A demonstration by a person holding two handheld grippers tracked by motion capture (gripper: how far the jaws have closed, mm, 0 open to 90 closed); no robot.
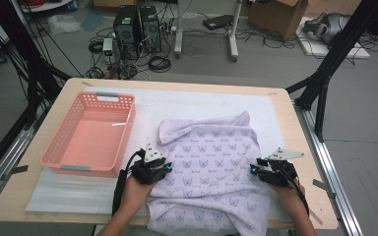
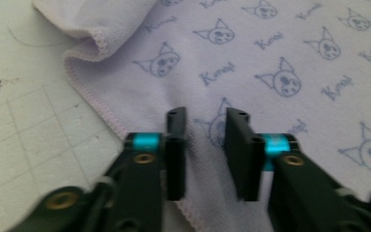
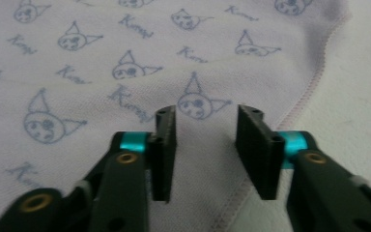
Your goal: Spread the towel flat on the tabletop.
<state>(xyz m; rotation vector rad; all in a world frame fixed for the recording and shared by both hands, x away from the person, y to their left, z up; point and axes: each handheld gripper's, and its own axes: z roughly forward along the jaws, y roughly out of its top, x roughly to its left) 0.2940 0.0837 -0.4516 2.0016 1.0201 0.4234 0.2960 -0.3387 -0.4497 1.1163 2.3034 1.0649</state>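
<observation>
Both hands are reaching forward and low over the bench. The left gripper [image 2: 205, 145] is sitting with its jaws partly open, the towel's [image 1: 211, 172] hem between them, not pinched. The right gripper [image 3: 206, 150] is the same, the towel's other edge lying between its jaws.

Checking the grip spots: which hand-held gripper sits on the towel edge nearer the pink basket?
The left hand-held gripper, at the towel's left edge beside the pink basket.
</observation>
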